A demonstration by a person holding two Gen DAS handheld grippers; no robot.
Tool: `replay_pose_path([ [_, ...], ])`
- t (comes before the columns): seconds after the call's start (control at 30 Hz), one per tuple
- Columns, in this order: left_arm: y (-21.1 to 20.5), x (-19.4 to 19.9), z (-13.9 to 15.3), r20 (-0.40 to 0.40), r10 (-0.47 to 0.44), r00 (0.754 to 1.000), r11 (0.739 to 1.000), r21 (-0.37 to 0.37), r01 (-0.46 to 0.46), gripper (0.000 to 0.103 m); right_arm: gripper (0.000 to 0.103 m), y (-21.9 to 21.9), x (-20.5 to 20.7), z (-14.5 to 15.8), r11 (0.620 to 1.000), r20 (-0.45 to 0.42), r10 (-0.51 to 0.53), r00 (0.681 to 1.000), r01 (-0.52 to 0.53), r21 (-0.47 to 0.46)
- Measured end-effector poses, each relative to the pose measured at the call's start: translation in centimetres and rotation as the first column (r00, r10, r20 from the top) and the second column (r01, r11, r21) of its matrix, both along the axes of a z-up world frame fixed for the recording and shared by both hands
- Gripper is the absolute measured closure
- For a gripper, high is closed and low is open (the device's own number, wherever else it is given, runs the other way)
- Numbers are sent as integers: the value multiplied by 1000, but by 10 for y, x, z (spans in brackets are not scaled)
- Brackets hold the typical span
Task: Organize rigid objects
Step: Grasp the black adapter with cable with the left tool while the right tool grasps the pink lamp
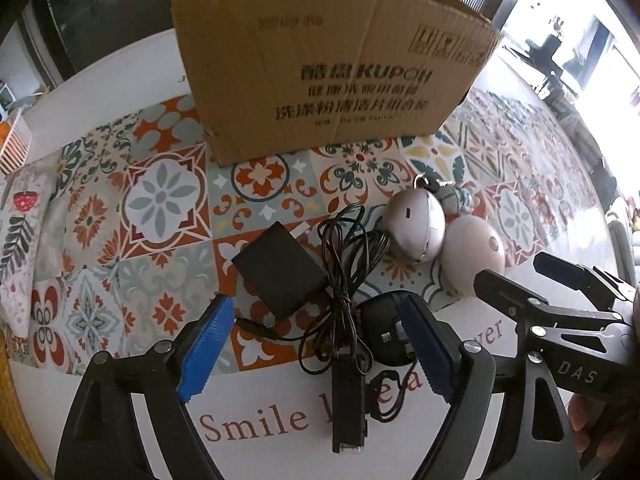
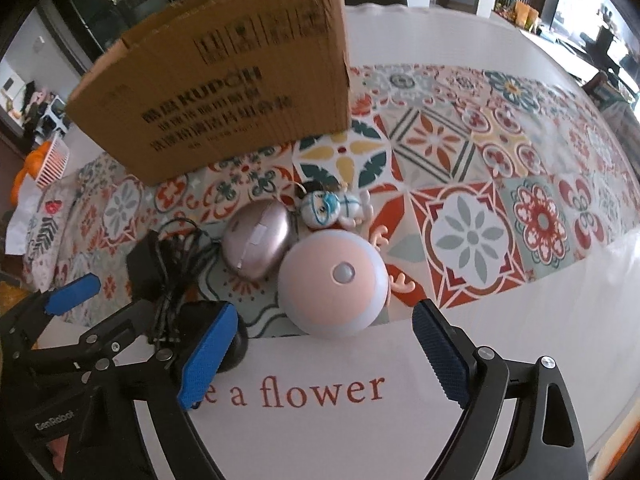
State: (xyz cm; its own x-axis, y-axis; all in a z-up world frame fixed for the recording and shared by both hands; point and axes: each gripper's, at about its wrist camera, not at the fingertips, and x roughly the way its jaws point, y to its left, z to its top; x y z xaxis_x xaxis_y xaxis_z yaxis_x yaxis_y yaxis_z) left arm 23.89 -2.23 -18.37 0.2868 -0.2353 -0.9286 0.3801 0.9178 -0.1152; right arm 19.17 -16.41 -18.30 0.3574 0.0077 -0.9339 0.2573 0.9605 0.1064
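A cardboard box (image 1: 320, 68) stands upright on the patterned tablecloth; it also shows in the right wrist view (image 2: 224, 88). In front of it lie a black power adapter (image 1: 276, 268) with tangled cable (image 1: 352, 264), a black round device (image 1: 384, 324), a metallic egg-shaped case (image 1: 416, 224), a pink dome light (image 2: 334, 280) and a small figurine keychain (image 2: 332, 206). My left gripper (image 1: 316, 350) is open, hovering over the cable and a black stick (image 1: 348, 404). My right gripper (image 2: 324, 354) is open, just in front of the pink dome light.
A white and orange basket (image 1: 14, 142) and a printed cloth (image 1: 24, 232) lie at the far left. The tablecloth (image 2: 472, 236) stretches right. A white border with red lettering (image 2: 320, 394) runs along the near edge.
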Motion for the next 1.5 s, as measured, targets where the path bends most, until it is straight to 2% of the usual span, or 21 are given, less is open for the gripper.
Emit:
replay_pose_path([
  [0.5,-12,30,-35,-49,-38,998,998,55,41,13,12,-11,20,-32,1000,-88,-6,996,6,2],
  [0.83,-18,48,-57,-87,-22,996,997,70,28,12,12,-11,39,-50,1000,-126,-1,992,0,-10],
  [1.1,-27,65,-68,-37,-4,999,995,103,8,12,12,-8,55,-61,999,-121,-3,993,-3,-54],
  [1.23,-29,63,-70,9,0,1000,995,99,-1,18,12,-13,58,-66,998,-107,7,994,-14,-68],
  [1.3,-27,58,-68,20,2,1000,995,96,-4,20,15,-10,56,-66,997,-98,13,995,-20,-77],
  [1.37,-23,55,-68,21,7,1000,996,87,-9,22,26,-3,49,-61,996,-85,23,996,-30,-80],
  [1.5,-17,48,-67,14,15,1000,998,69,-15,26,27,1,44,-60,996,-70,30,997,-36,-85],
])
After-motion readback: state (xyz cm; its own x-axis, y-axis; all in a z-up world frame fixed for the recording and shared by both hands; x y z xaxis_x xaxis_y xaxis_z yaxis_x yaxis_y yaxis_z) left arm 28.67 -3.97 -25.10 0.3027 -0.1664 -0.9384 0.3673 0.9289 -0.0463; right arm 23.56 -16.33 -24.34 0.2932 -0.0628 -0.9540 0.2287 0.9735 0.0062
